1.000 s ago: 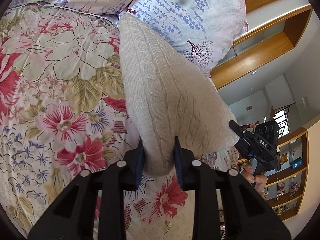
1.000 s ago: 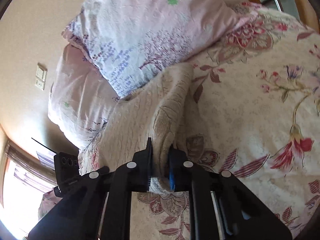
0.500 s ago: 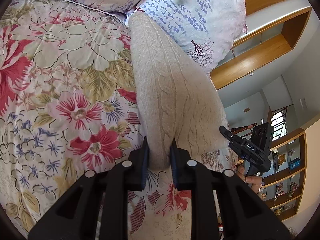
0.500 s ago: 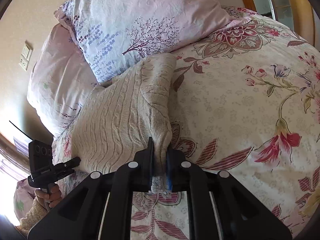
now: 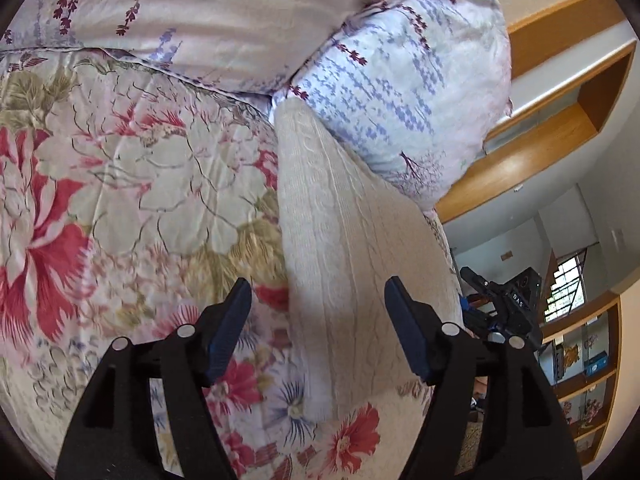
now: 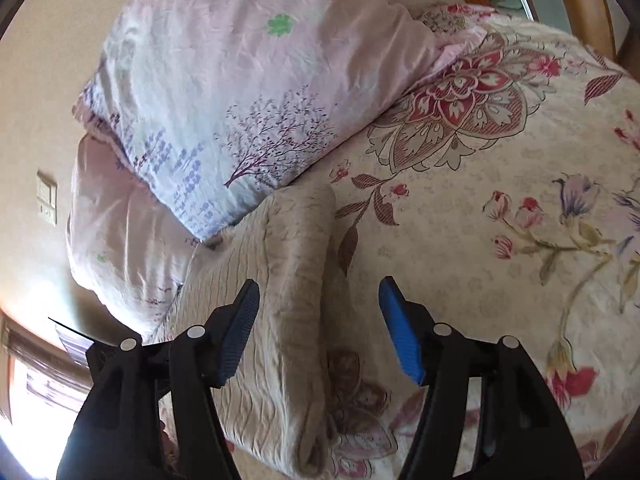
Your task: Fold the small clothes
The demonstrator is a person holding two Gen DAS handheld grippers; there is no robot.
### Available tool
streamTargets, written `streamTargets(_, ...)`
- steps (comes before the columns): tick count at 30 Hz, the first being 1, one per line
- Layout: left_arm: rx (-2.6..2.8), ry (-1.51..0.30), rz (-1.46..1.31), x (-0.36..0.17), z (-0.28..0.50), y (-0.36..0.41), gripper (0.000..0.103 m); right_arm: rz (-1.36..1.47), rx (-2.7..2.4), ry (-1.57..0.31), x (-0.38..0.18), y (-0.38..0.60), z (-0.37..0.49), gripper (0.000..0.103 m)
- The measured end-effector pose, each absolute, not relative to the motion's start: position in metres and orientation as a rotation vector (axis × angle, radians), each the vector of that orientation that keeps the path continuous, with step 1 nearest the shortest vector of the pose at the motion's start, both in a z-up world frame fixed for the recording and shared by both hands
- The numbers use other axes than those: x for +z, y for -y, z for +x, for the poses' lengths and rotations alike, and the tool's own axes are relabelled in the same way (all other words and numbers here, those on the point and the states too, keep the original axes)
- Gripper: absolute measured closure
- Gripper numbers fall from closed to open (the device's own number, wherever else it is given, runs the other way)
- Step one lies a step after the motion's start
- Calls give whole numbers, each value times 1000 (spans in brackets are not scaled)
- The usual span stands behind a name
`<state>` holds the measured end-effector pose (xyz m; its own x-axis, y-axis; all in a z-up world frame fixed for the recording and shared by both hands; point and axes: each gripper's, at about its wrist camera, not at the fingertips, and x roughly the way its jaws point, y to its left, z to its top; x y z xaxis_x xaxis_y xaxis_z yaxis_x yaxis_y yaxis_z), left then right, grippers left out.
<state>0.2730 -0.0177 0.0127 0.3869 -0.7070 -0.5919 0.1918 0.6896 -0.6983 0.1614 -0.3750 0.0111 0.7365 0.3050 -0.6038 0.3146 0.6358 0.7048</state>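
A beige cable-knit sweater [image 5: 344,248] lies folded lengthwise on the floral bedspread [image 5: 120,200], its far end against the pillows. My left gripper [image 5: 318,316] is open, its jaws spread wide over the sweater's near left edge, holding nothing. In the right wrist view the sweater [image 6: 280,300] lies flat with a folded sleeve along its right edge. My right gripper [image 6: 319,320] is open over that sleeve edge and holds nothing. The right gripper's body [image 5: 504,308] shows past the sweater in the left wrist view.
Two pale lilac printed pillows [image 5: 400,80] [image 6: 240,100] lean at the head of the bed. A wooden headboard and shelves [image 5: 560,128] stand to the right. The bedspread [image 6: 500,220] stretches right of the sweater. A wall switch [image 6: 47,200] is on the left wall.
Both grippers were shut on the sweater's near edges. Both have opened wide and let it go, and the sweater now lies flat on the bed.
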Motion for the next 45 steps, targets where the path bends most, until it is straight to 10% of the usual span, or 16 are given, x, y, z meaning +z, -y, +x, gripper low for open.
streamTargets(4, -601, -1061, -636, 7, 299, 28, 34, 998, 13, -769, -4, 382, 185, 41)
streamTargets(9, -584, -1062, -607, 5, 322, 45, 35, 955, 30, -740, 1, 376, 204, 86)
streamTargets(14, -601, -1055, -576, 5, 327, 53, 60, 734, -32, -698, 27, 358, 204, 94)
streamTargets(21, -618, -1039, -572, -1, 324, 46, 67, 753, -97, -808, -2, 360, 213, 94)
streamTargets(25, -602, -1015, -500, 2, 322, 52, 53, 764, -93, -838, -2, 361, 215, 84)
streamTargets(27, -595, -995, -460, 10, 317, 53, 43, 804, -84, -835, 3, 367, 207, 37)
streamTargets(29, -614, -976, -451, 18, 310, 52, 28, 866, -27, -813, 6, 373, 196, 18)
streamTargets(38, -661, -1031, -404, 16, 302, 70, 20, 833, 71, -880, 5, 354, 192, 20)
streamTargets(45, -690, -1060, -463, 4, 306, 72, 27, 798, 176, -930, -4, 324, 205, 49)
